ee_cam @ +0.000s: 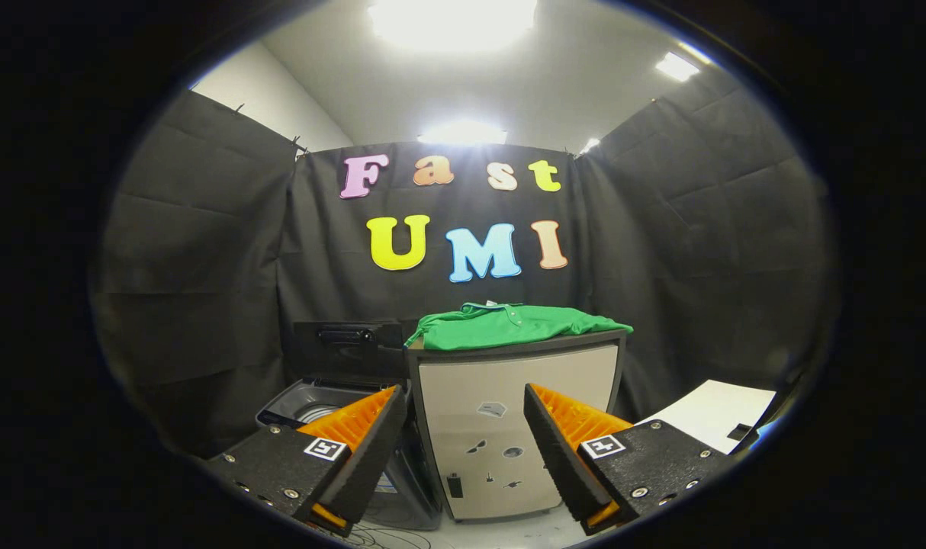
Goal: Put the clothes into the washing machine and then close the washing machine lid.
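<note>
A green polo shirt (509, 325) lies folded on top of a beige cabinet (509, 404), well beyond my fingers. To the cabinet's left stands a dark grey top-loading washing machine (291, 404) with its lid (347, 345) raised upright at the back; part of the drum opening shows behind my left finger. My gripper (463, 400) is open, its fingers spread wide with nothing between them, and the cabinet's front panel shows through the gap.
Black cloth walls close the booth on three sides. A white sheet or board (713, 413) lies low at the right, beyond the right finger. Thin cables trail on the pale floor (509, 534) under the fingers.
</note>
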A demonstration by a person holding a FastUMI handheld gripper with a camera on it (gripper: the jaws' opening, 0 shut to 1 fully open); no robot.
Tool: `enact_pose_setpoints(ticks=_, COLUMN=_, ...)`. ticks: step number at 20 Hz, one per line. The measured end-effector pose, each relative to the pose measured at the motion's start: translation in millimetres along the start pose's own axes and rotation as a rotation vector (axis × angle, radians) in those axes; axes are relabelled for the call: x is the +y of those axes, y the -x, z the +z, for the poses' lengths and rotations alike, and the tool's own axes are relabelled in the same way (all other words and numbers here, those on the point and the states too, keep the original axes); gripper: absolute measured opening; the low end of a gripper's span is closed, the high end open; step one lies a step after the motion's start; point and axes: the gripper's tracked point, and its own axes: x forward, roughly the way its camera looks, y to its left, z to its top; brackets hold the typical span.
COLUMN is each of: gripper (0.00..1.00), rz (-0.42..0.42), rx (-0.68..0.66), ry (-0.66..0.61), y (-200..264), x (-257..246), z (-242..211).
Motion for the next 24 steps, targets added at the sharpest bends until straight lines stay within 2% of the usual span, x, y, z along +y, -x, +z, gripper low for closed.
enact_pose_setpoints(ticks=15, gripper=0.96, rz=0.003, rx=-0.008, ry=0.005, y=-2.4, x=-2.2, z=11.5)
enact_pose_setpoints(ticks=24, gripper=0.96, rz=0.047, rx=-0.034, ry=0.038, y=-45.3, x=-0.3, z=46.4)
